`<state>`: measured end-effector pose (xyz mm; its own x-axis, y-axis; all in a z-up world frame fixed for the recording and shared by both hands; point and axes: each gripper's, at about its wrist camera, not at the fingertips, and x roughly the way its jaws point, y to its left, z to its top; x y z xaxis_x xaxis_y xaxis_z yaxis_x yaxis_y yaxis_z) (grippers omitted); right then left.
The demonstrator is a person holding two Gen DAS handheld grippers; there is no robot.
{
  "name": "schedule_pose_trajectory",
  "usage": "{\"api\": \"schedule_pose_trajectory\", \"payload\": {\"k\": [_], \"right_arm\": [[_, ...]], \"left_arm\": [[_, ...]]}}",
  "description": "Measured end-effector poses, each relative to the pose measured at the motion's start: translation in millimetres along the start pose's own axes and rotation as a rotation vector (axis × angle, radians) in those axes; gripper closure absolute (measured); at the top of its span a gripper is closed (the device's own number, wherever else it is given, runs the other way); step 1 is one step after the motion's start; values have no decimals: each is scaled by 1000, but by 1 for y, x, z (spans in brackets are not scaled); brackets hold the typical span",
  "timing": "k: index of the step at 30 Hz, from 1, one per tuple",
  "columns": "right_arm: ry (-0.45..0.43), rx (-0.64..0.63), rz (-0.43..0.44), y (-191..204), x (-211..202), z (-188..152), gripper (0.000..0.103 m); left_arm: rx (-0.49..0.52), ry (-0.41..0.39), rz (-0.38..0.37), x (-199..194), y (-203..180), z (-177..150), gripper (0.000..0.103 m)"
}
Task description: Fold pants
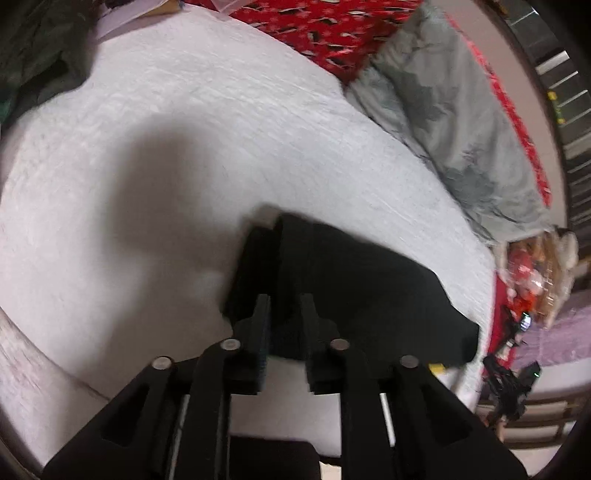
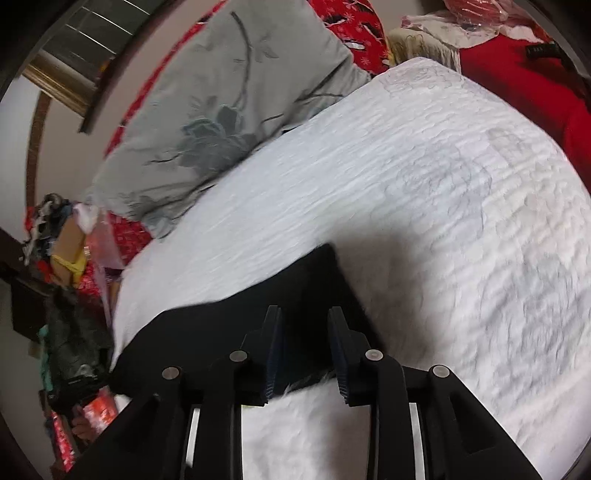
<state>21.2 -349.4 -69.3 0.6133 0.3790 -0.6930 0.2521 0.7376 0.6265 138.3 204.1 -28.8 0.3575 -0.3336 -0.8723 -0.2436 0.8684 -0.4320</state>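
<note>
The black pants (image 1: pixel 369 288) lie folded on the white quilted bedspread (image 1: pixel 184 129). My left gripper (image 1: pixel 286 306) is shut on their left end, with black cloth between the fingers. In the right wrist view the pants (image 2: pixel 258 295) stretch to the left across the bedspread (image 2: pixel 443 184). My right gripper (image 2: pixel 304 321) holds their right end, jaws a little apart with black cloth between them. Both frames are motion-blurred.
A grey flowered pillow (image 1: pixel 443 110) lies at the far side of the bed, also in the right wrist view (image 2: pixel 221 110). Red patterned bedding (image 1: pixel 332 29) lies behind it. Cluttered items (image 2: pixel 66 258) sit beside the bed. A dark green garment (image 1: pixel 33 55) lies at the upper left.
</note>
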Motion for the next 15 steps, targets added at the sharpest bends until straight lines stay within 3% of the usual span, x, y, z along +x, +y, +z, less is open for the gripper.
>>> {"api": "schedule_pose_trajectory", "payload": {"k": [3,7,11,15], "right_arm": [[31,41,44,-3,-1,-14,68],[81,127,63,-13,12,-26,68],[76,184,76,-15,28,-25,68],[100,234,39,-13,46,-23,68]], "left_arm": [[15,-9,-18,3,-8,-21,66],[-11,17,-5,27,-14,-22,66],[-76,48,-23,43,-10,-15,66],[-140,97,-59,46,-5,-23,66]]}}
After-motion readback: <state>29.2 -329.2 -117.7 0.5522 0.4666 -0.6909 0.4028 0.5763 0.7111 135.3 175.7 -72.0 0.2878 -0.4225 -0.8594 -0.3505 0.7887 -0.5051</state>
